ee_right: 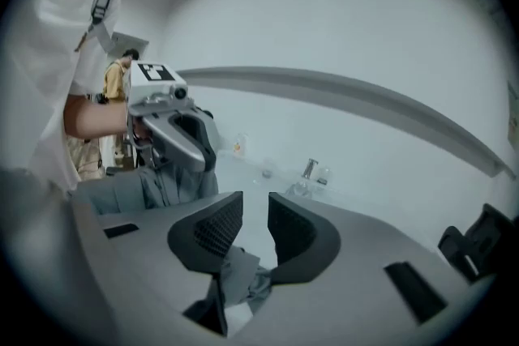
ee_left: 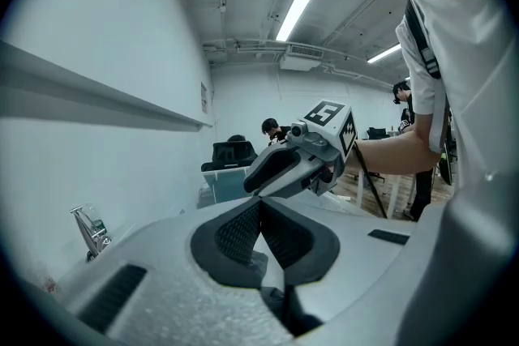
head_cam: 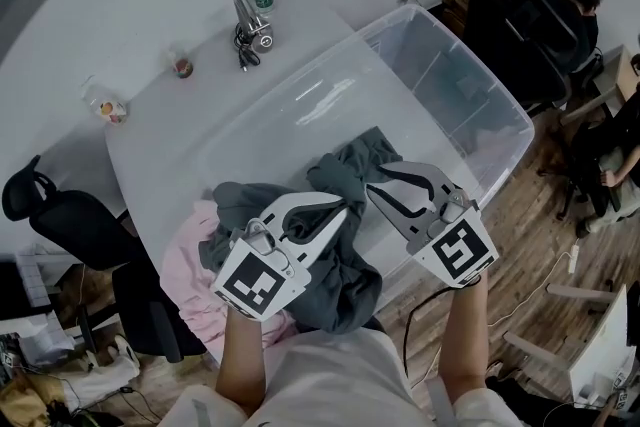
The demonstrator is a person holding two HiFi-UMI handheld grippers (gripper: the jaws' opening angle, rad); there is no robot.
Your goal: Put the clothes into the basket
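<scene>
Both claws hold one dark grey garment [head_cam: 340,287] up over the near edge of the white desk [head_cam: 170,130], the cloth bunched between them and sagging toward the person. In the left gripper view the left claw [ee_left: 259,205] has its pads pressed together at the tips, with a fold of the dark cloth pinched just below them. The right claw [ee_right: 255,205] shows a thin gap at its tips (the pads are not quite touching there), but grey cloth is clamped lower down between the pads and hangs beneath. A pink garment [head_cam: 190,265] lies on the desk under the grey one, at the left. The clear plastic bin [head_cam: 470,55] stands on the desk just beyond the claws and to the right, with no clothes seen inside. A metal fitting [head_cam: 250,20] and two small jars [head_cam: 183,67] sit at the desk's far side.
</scene>
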